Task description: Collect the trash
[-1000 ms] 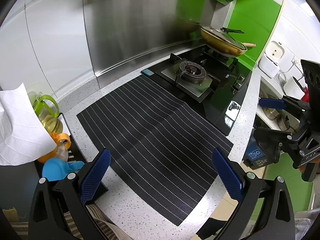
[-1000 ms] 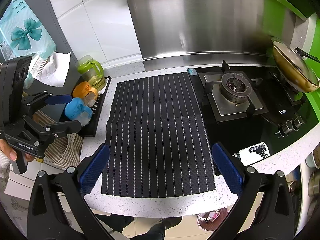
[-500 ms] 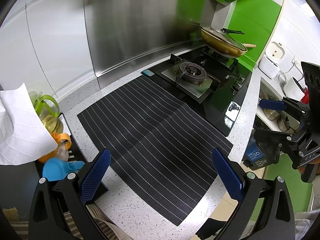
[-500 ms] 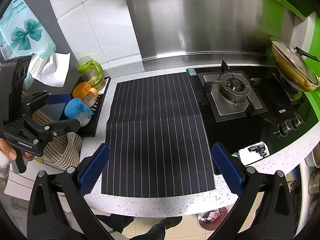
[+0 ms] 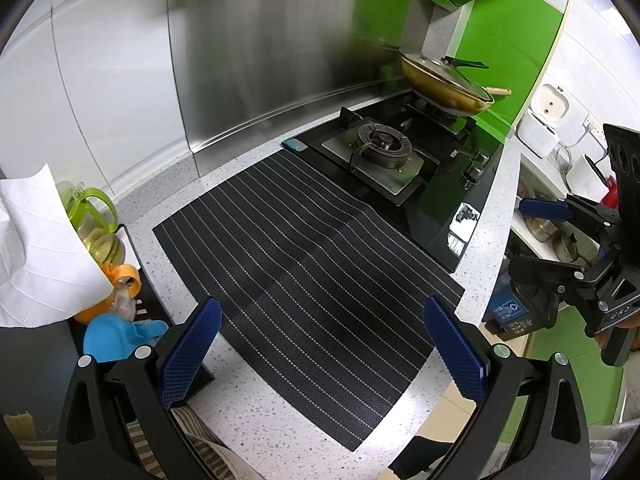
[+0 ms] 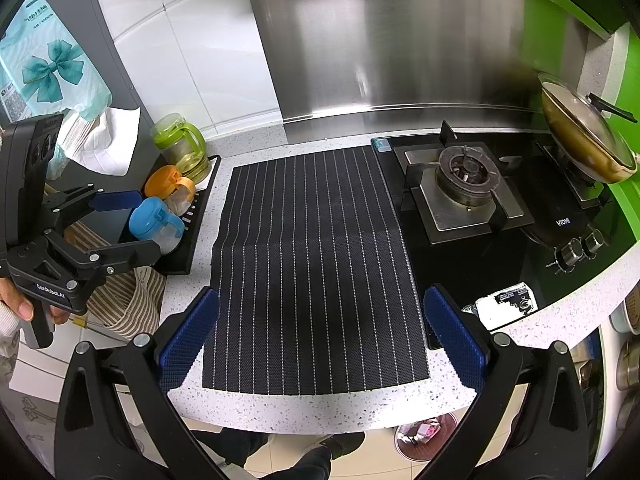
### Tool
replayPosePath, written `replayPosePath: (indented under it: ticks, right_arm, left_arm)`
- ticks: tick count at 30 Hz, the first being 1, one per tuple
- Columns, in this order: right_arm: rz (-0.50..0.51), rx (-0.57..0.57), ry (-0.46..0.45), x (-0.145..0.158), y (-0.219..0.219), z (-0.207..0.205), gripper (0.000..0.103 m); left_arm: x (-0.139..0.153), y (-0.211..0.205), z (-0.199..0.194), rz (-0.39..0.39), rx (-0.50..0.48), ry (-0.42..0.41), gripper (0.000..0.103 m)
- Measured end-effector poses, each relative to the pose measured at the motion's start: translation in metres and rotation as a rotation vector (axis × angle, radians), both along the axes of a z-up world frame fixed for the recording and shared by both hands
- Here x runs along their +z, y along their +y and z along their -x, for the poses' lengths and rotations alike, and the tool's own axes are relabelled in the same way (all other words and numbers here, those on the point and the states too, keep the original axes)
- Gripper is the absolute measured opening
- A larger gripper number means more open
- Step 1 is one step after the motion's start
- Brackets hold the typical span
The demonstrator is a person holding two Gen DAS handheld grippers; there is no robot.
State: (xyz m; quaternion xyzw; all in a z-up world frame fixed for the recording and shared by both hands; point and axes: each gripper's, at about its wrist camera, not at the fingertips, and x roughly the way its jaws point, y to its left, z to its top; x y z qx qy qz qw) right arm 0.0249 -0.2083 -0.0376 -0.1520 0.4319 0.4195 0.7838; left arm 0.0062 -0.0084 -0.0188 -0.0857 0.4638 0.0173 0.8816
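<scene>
A speckled white counter (image 6: pixel 340 404) runs across both views, backed by a steel splashback (image 6: pixel 400 40) and white wall panels. On it lies a black mat (image 6: pixel 316 264) with thin white stripes, bare on top. Its right edge touches the black glass hob (image 6: pixel 472 264), where the near burner (image 6: pixel 466 176) stands bare and a lidded pan (image 6: pixel 580 136) sits on the far one against the green wall. Left of the mat a black tray (image 6: pixel 196 220) holds a green-lidded jar (image 6: pixel 182 148), an orange-lidded jar (image 6: pixel 168 184) and a blue-lidded jar (image 6: pixel 154 220); a striped cloth (image 6: pixel 124 304) hangs below the tray. A white paper towel (image 5: pixel 36 256) hangs in front of the jars in the left wrist view. On the floor below the counter edge stands a small bin (image 6: pixel 426 436) with scraps inside, the only trash that shows; no loose trash can be made out on the counter or mat. The left gripper (image 5: pixel 320 350) hovers over the mat's near left corner, its blue pads spread wide with nothing between them. The right gripper (image 6: pixel 322 340) hovers over the mat's near edge, likewise spread wide and empty. A small teal item (image 6: pixel 380 145) lies at the mat's far right corner beside the hob.
</scene>
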Motion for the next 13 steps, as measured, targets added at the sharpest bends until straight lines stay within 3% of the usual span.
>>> replayPosePath:
  ticks: [13]
  right_arm:
    - [-0.006, -0.008, -0.001, 0.0021, 0.0032, -0.0016, 0.100]
  left_arm:
    - [0.0038, -0.0038, -0.0010, -0.049, -0.003, -0.004, 0.097]
